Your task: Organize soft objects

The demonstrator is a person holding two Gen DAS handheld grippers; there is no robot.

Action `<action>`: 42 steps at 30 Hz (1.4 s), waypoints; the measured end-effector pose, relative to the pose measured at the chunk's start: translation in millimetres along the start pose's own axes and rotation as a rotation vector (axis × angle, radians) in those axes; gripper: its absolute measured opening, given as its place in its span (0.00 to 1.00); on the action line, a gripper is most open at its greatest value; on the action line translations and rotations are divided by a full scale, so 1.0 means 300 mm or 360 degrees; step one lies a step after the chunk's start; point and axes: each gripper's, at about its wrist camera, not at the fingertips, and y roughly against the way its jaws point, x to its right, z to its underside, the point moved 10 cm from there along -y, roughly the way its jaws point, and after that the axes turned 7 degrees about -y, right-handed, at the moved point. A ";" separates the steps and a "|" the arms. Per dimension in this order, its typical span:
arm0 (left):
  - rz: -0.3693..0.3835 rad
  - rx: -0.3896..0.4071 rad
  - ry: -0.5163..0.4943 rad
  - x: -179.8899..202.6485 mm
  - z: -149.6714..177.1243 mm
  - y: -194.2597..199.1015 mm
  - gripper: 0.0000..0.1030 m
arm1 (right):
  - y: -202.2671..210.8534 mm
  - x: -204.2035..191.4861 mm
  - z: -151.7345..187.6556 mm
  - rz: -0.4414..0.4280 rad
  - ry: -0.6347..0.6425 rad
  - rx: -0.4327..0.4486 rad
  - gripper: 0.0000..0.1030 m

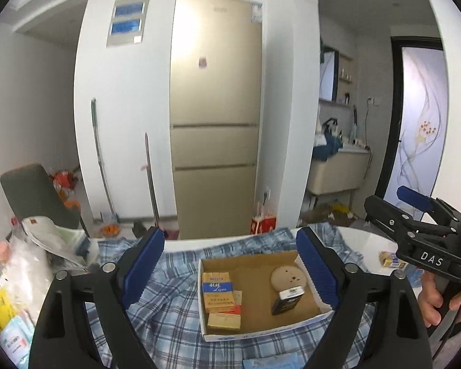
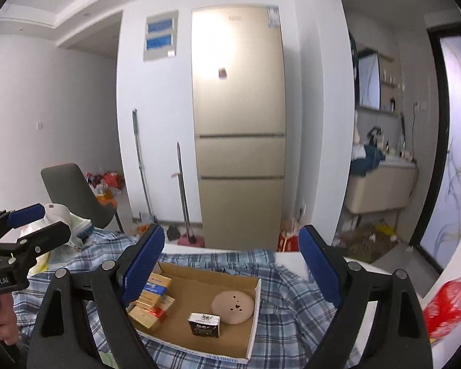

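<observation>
A blue plaid cloth (image 1: 169, 316) lies rumpled over the white table, also in the right wrist view (image 2: 292, 295). On it sits a shallow cardboard box (image 1: 255, 263) holding yellow packs (image 1: 216, 289), a round tan disc (image 1: 287, 276) and a black pack (image 1: 287, 299); the same box (image 2: 199, 279) shows in the right wrist view. My left gripper (image 1: 230, 267) is open and empty above the box. My right gripper (image 2: 232, 272) is open and empty above the box; it shows at the right of the left view (image 1: 415, 215).
A gold fridge (image 1: 215, 117) stands beyond the table. Plastic bags and packets (image 1: 18, 276) are piled at the table's left. A grey chair (image 1: 37, 193) stands behind them. A small yellow pack (image 1: 390, 259) lies on the table's right. A red bag (image 2: 445, 304) is at the right.
</observation>
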 end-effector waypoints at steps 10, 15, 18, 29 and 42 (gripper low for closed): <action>0.0043 0.0211 0.0015 0.042 0.001 0.321 1.00 | 0.277 -0.045 -0.006 -0.0066 0.0002 0.0164 1.00; 0.0082 0.0222 -0.0022 0.070 0.064 0.386 1.00 | 0.323 -0.049 0.071 -0.0062 0.0017 0.0161 1.00; 0.0088 0.0205 -0.0047 0.091 0.122 0.394 1.00 | 0.321 -0.052 0.137 -0.0050 0.0037 0.0130 1.00; 0.0039 0.0074 -0.0033 0.084 0.347 0.282 1.00 | 0.240 -0.031 0.362 -0.0104 -0.0068 -0.0022 1.00; -0.0026 -0.0135 -0.0010 0.048 0.592 0.074 1.00 | 0.092 -0.002 0.605 0.0007 -0.0046 -0.0243 1.00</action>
